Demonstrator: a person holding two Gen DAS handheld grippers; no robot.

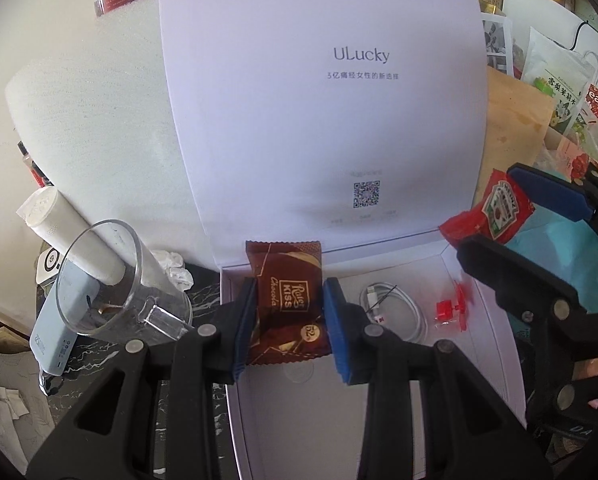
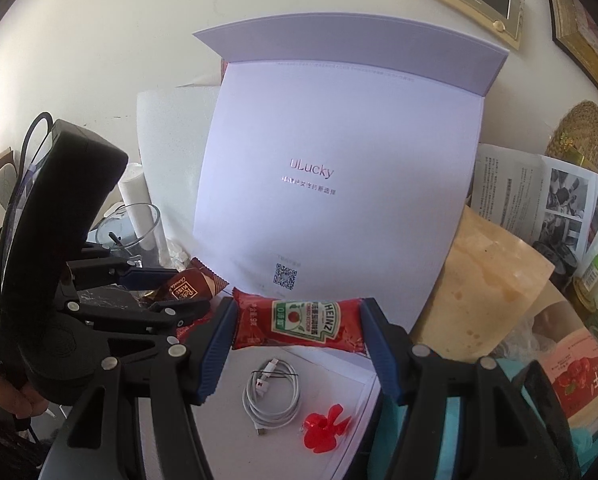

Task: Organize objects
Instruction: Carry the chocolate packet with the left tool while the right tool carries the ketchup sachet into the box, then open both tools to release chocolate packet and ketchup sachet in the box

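My left gripper is shut on a brown chocolate packet and holds it over the left part of an open white box. My right gripper is shut on a red Heinz ketchup sachet above the same box. A coiled white cable and a red plastic propeller lie in the box. The raised lid reads "ULucky". The right gripper with the sachet shows at the right of the left wrist view; the left gripper with the chocolate shows at the left of the right wrist view.
A glass mug holding a white tube stands left of the box on a dark marble top, with a light-blue power bank behind it. A tan pouch, snack bags and papers crowd the right side.
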